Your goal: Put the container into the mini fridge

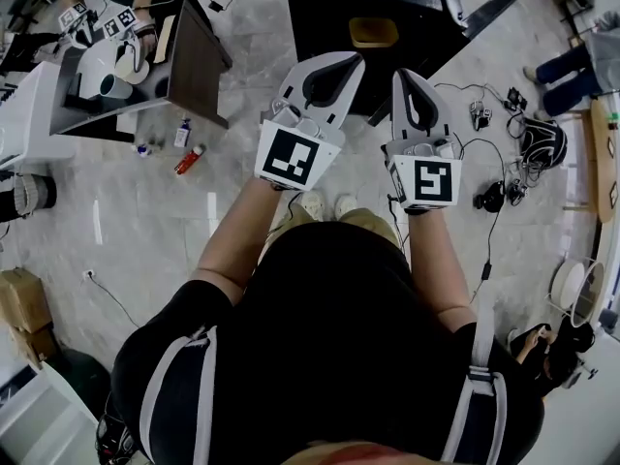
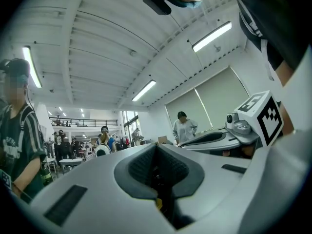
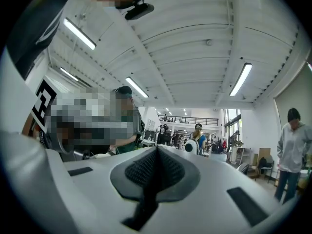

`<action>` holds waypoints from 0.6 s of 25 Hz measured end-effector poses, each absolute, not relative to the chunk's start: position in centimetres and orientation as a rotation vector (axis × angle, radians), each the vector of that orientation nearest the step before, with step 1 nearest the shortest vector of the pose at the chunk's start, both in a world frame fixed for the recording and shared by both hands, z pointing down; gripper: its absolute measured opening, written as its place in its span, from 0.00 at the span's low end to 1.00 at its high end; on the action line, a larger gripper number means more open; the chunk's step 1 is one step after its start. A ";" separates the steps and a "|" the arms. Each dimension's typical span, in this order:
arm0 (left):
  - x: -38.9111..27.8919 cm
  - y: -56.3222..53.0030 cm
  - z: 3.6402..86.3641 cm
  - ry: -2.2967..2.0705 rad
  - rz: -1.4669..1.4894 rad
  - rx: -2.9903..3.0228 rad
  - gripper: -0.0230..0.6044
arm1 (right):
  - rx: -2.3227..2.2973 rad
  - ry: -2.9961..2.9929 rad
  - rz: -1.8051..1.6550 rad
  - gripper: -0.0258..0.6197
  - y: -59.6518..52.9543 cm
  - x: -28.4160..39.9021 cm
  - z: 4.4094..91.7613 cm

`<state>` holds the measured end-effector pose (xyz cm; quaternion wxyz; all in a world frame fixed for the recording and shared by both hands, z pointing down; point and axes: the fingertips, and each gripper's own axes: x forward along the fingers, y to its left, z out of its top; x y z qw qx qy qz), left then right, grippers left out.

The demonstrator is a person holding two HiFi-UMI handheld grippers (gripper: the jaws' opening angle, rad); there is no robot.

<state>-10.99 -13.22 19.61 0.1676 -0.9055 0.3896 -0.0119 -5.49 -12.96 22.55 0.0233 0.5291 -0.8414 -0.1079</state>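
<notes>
In the head view, the black mini fridge stands on the floor ahead of me, its door swung out to the right. A small yellow container shows against the fridge's dark body; I cannot tell whether it sits inside or on top. My left gripper and right gripper are held side by side at chest height, pointing towards the fridge. Both are shut with nothing between the jaws, and the pads meet in the left gripper view and the right gripper view.
A dark table with white equipment stands at the left, and another person's hands work there. A red bottle and small bottles lie on the floor below it. Cables and headphones lie at the right. Several people stand in the hall.
</notes>
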 end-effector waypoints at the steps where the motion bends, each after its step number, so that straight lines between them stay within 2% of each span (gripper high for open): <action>1: -10.9 -13.2 19.6 1.117 -0.033 -2.574 0.07 | 1.636 -2.608 -0.330 0.09 -12.9 -5.3 22.6; 15: -9.5 -12.6 19.9 1.172 -0.062 -2.549 0.07 | 1.597 -2.644 -0.316 0.09 -12.3 -3.7 23.1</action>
